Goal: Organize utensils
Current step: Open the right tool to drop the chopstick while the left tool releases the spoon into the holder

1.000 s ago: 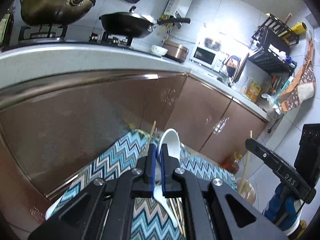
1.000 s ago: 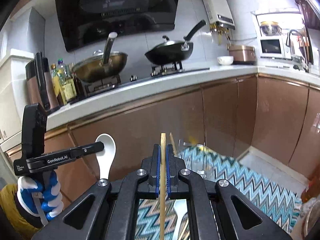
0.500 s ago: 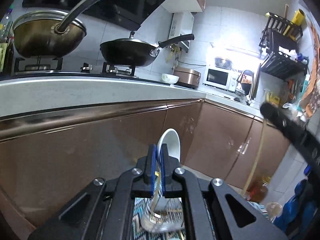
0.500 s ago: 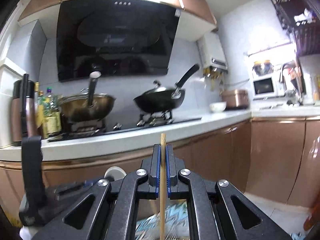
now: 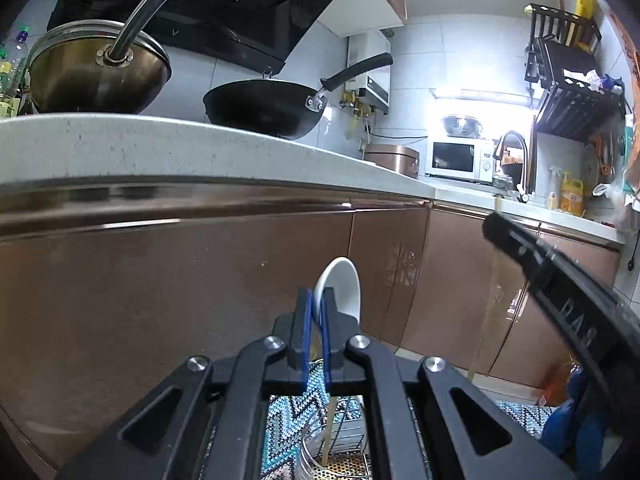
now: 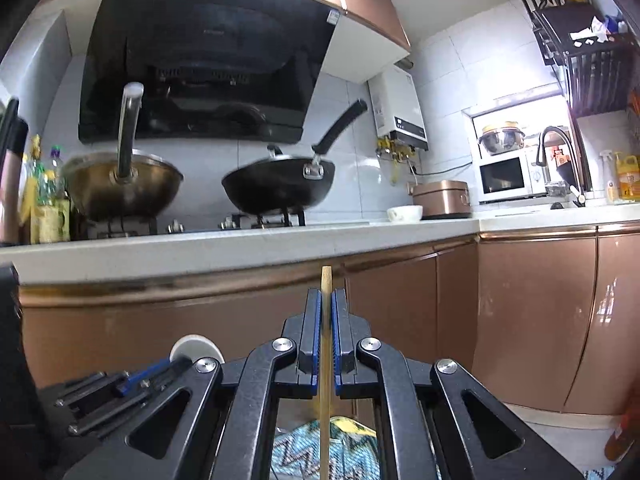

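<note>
While both grippers face the copper-brown cabinet fronts (image 6: 532, 320) under a pale stone table (image 6: 240, 244), the left gripper (image 5: 316, 320) has its fingers clamped on a white spoon (image 5: 340, 292) above a metal rack (image 5: 340, 452) on a zigzag mat (image 5: 288, 420). The right gripper (image 6: 327, 320) pinches an upright wooden chopstick (image 6: 326, 280). Two woks (image 6: 276, 188) sit on the stove.

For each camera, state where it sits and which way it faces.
Left wrist: on the left gripper, facing roughly level at the brown cabinets; its jaws clamp a white spoon; the right gripper crosses at right.
Right wrist: on the right gripper, facing level at the stove counter; its jaws clamp a chopstick; the left gripper shows lower left.
Shared: black wok, microwave.
</note>
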A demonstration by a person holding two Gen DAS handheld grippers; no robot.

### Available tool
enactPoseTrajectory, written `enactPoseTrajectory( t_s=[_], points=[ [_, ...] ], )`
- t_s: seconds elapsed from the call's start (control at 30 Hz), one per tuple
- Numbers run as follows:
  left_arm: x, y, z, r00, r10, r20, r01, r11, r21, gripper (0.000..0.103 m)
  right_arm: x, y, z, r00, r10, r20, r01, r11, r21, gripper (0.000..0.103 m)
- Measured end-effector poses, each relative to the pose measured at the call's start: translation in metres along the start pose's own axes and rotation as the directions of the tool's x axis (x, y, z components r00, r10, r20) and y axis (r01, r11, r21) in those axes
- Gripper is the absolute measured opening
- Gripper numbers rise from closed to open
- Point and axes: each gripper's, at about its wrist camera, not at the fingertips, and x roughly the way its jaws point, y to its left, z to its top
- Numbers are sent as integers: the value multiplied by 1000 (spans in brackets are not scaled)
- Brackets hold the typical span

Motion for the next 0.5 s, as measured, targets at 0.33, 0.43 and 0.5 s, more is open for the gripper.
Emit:
enactPoseTrajectory(
  t_s=[0.33,0.43,0.5],
  points=[
    [3,-5,-30,1000,-21,-14,21,999,28,8,-3,-1,-40,996,-11,-88,10,1000,-17,5],
    [-1,-3,-33,999,-36,-37,37,999,18,12,-10,-1,-43,994,-16,-107,14,1000,-19,11],
    [-8,-1,-30,999,-40,-33,40,999,5,18,-16,-2,-39,993,-16,-120,14,1000,-17,22]
  ],
)
